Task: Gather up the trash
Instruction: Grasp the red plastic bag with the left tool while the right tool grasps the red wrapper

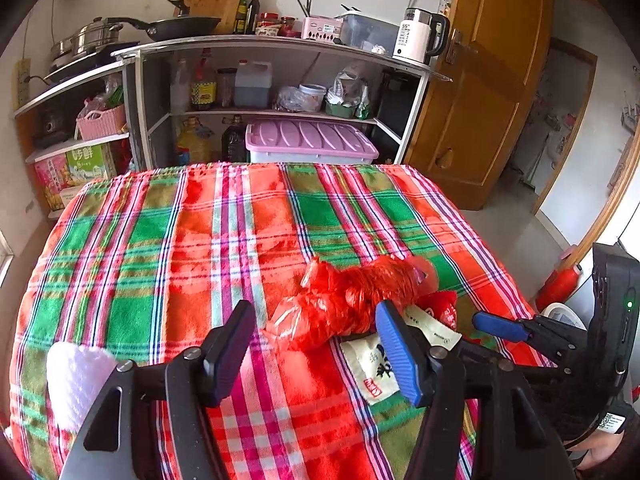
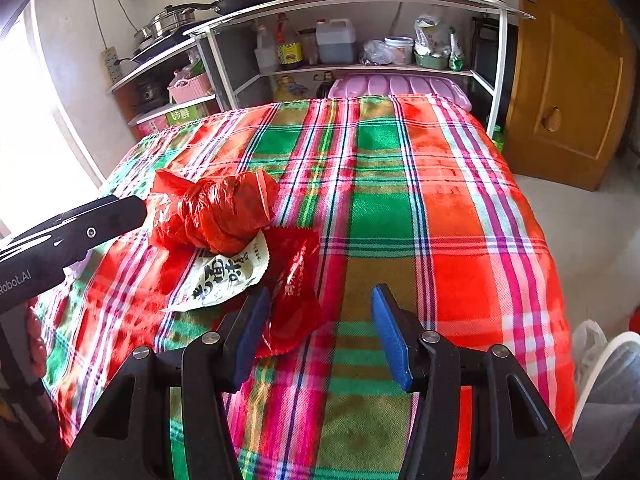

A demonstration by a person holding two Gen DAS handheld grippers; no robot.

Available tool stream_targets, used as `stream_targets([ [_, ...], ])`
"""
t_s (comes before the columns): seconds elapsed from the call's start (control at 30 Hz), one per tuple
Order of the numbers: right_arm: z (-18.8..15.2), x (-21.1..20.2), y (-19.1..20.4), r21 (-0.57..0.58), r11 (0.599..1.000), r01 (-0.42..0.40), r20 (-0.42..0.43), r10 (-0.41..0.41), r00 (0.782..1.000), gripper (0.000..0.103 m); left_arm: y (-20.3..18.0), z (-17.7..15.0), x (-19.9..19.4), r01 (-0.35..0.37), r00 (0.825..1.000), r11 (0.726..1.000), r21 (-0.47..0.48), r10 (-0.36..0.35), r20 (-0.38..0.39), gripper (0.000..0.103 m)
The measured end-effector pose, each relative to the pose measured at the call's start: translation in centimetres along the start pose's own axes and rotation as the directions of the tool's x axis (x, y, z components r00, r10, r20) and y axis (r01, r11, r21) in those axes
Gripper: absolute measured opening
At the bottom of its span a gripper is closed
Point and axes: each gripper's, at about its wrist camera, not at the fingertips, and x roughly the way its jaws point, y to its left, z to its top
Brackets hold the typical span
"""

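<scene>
A crumpled red plastic bag lies on the plaid tablecloth. A white printed wrapper lies partly under it, and a red foil wrapper is beside that. My left gripper is open, its fingertips on either side of the bag's near end, with the pads not pressing on it. My right gripper is open over the cloth, its left finger overlapping the red foil wrapper's edge. In the right wrist view the left gripper reaches the bag from the left.
A white knitted item rests on the cloth's near left. Behind the table stands a shelf unit with pans, bottles, a kettle and a pink-lidded box. A wooden door is at right; a white bin is at the table's right side.
</scene>
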Motion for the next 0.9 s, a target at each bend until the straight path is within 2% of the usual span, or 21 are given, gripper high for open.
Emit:
stream_targets([
  [0.13,0.1,0.8,0.3,-0.013,1.000,-0.005,-0.024,0.005,1.000,0.054,0.2,1.0,1.3,0.014,1.000,1.000,-0.017,-0.014,-0.022,0.066],
  [0.27,0.3,1.2,0.3,-0.013,1.000,-0.006,-0.024,0.006,1.000,0.054,-0.2,1.6,2.0,0.004,1.000,1.000,0.006,-0.004,-0.021,0.067],
  [0.33,0.3,1.3,0.4,-0.019,1.000,0.001,-0.021,-0.002,1.000,0.051,-0.4,1.8,2.5,0.023,0.999,1.000,0.007,-0.023,-0.031,0.067],
  [0.47,0.3,1.2,0.5,-0.023,1.000,-0.016,-0.011,0.016,1.000,0.031,-0.8,1.9,3.6,0.013,0.999,1.000,0.025,-0.011,-0.049,0.067],
  [0.67,0.2,0.8,0.4,-0.021,1.000,0.001,0.005,-0.001,1.000,0.023,-1.0,1.8,4.7,0.032,0.997,0.999,0.033,-0.030,-0.071,0.069],
  [0.9,0.0,0.5,-0.2,0.003,1.000,0.014,0.013,-0.014,1.000,0.022,-1.6,2.0,5.6,0.057,0.995,0.998,0.028,-0.054,-0.080,0.072],
])
